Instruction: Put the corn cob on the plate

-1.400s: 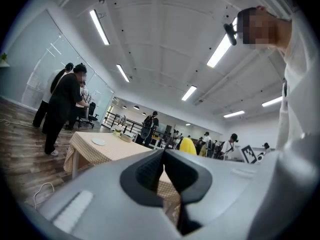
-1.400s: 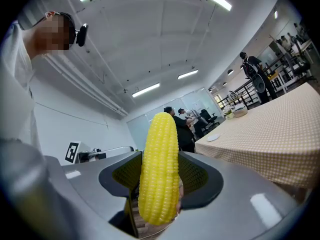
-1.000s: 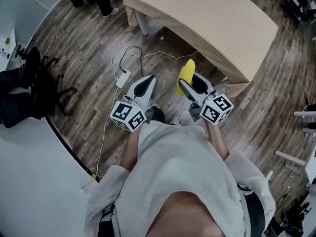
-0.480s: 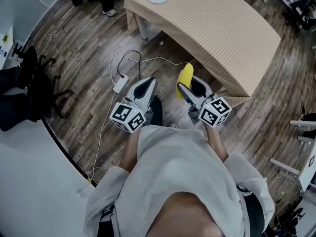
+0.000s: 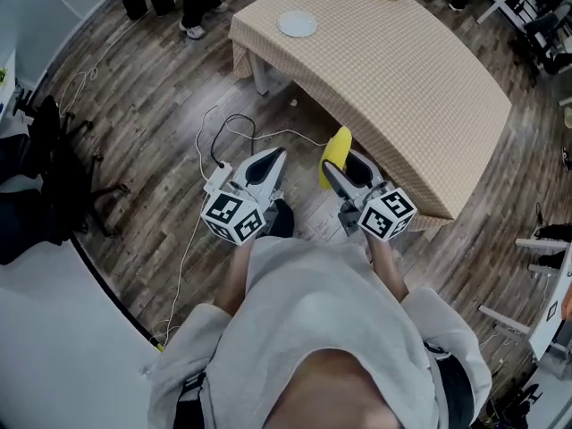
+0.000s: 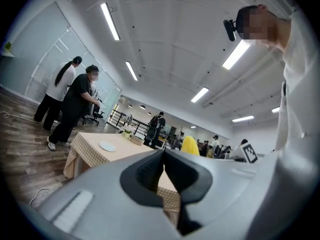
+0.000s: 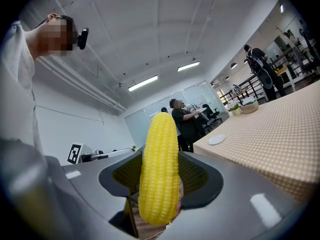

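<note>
Now the surface (image 5: 402,70) and its plate (image 5: 297,24) have drawn nearer. The right gripper (image 5: 344,170) stays clamped on the corn cob (image 5: 337,148), still well short of the plate. The left gripper (image 5: 265,164) is closed and empty.

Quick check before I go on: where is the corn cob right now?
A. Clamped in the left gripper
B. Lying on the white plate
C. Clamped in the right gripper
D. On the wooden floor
C: the right gripper view shows the corn cob upright between the jaws of the right gripper, while the plate sits bare at the far end of the table.
</note>
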`<state>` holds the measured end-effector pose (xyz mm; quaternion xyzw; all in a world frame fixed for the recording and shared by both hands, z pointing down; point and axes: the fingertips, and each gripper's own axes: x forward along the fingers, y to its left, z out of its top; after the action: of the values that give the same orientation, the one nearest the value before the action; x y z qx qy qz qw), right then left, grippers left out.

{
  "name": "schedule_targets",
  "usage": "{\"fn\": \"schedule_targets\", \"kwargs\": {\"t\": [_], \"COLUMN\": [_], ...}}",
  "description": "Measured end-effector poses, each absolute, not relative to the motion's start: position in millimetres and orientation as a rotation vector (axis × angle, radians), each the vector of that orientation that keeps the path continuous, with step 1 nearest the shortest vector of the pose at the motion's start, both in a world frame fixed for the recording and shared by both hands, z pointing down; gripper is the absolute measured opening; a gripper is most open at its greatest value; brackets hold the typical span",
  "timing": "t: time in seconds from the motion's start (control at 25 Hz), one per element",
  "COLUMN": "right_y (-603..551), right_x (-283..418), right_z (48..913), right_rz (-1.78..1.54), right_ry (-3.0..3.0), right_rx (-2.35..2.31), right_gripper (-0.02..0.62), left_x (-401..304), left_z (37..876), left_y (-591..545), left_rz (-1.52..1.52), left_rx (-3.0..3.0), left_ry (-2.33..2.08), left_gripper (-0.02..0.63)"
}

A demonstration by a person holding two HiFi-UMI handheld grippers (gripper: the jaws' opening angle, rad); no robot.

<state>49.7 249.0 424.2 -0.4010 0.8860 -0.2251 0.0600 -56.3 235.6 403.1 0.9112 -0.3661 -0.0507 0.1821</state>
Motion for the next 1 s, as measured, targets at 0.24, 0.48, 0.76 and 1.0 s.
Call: {"fn": "schedule_targets", "kwargs": {"t": [0.24,0.48,0.76,1.0], "right_y": [165,103,77,64], "right_x": [11,-23,-34,-27], "right_z": [402,384,390,402], "right_rz": [-0.633,-0.579,-0.599,-0.621], "right_ry": [2.685,2.676,2.664,2.647], "right_rx": [-1.233,-1.246,-1.308,-1.334], "right_gripper": [0.229,0.229,0.229,0.229], "left_x": [-105,-139,-145,-140], "left_z": [386,382,386,398], "left_y": [153,96,65,55], "left_rz": [-0.192,-0.223,-0.228,-0.202], "left_rx": [2.582,2.585,2.585,2.576], "left_ry": [-1.050,-1.037,-0.975,-0.941], "left_gripper": [0.008,0.007,0.008,0.008]}}
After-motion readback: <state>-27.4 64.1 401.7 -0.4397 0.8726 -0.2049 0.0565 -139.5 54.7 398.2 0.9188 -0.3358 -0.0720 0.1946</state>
